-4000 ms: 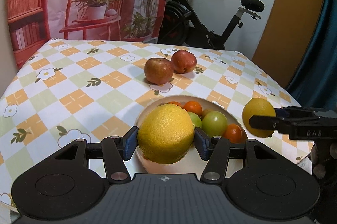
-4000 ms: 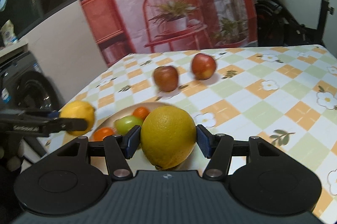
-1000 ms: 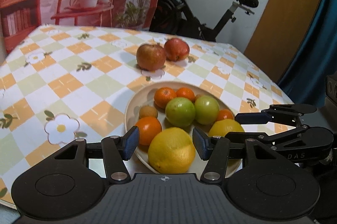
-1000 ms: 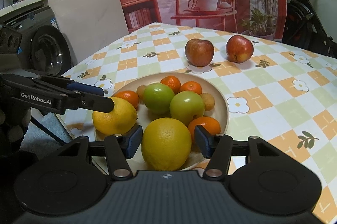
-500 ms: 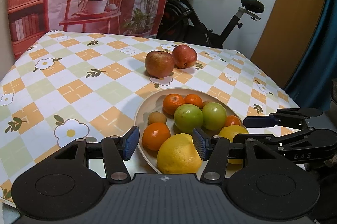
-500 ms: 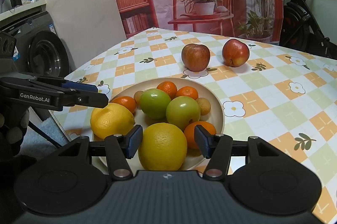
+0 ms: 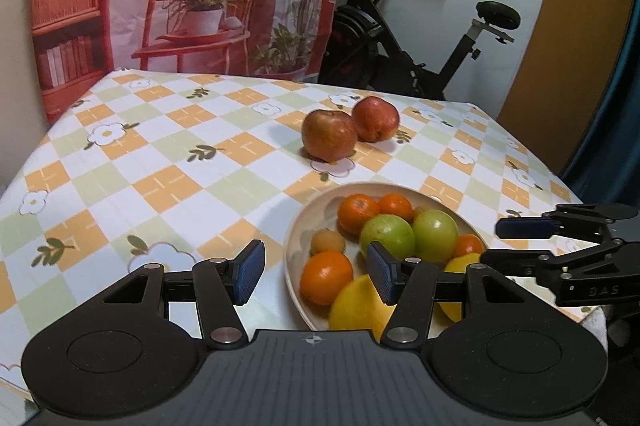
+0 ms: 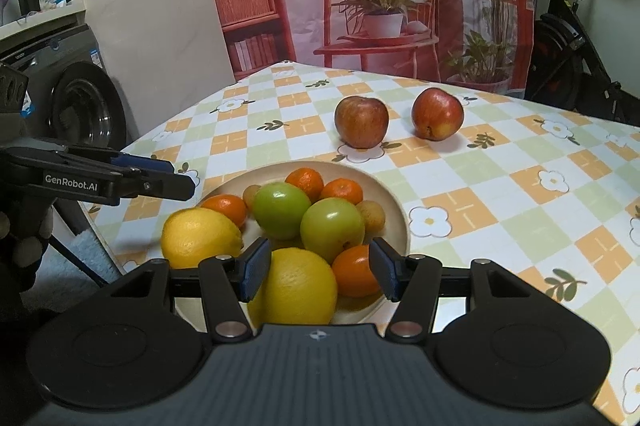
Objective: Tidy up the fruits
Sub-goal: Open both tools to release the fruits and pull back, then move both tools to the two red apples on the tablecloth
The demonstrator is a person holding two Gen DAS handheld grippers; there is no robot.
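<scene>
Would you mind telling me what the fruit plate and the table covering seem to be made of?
The plate: probably glazed ceramic or melamine; smooth, cream, faintly glossy rim. The table covering: likely wipe-clean vinyl or oilcloth; the printed check-and-flower pattern lies flat with a soft sheen.

Checked tablecloth table with fruit bowl and two apples.

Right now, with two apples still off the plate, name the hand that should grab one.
Left, probably: the left gripper has empty jaws beside the plate, facing the darker apple; the right gripper straddles a lemon.
</scene>
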